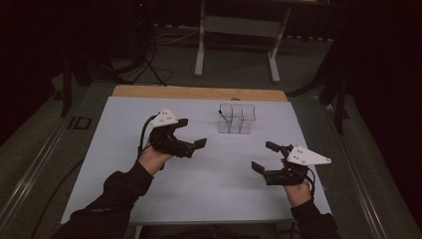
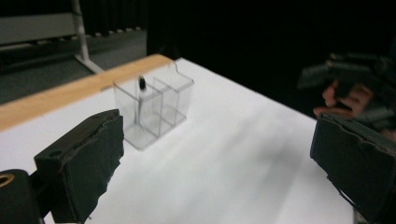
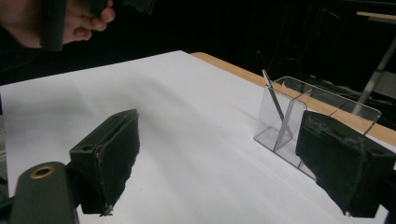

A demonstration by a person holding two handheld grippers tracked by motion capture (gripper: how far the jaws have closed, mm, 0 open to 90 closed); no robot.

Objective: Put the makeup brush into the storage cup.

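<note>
Both tools, left tool and right tool, are hovering released, probably readying for the clear plastic divided holder holding a thin dark pen.

There was one white table, with one strip of bare wood along its far edge. On it stood one clear plastic organizer, toward the far side and a little right of the middle; it seemed to have three compartments, though the clear walls made that hard to count. One thin dark-tipped pen leaned in it. Two grippers were held over the table: one left gripper and one right gripper. On the far floor stood one white frame.
</note>
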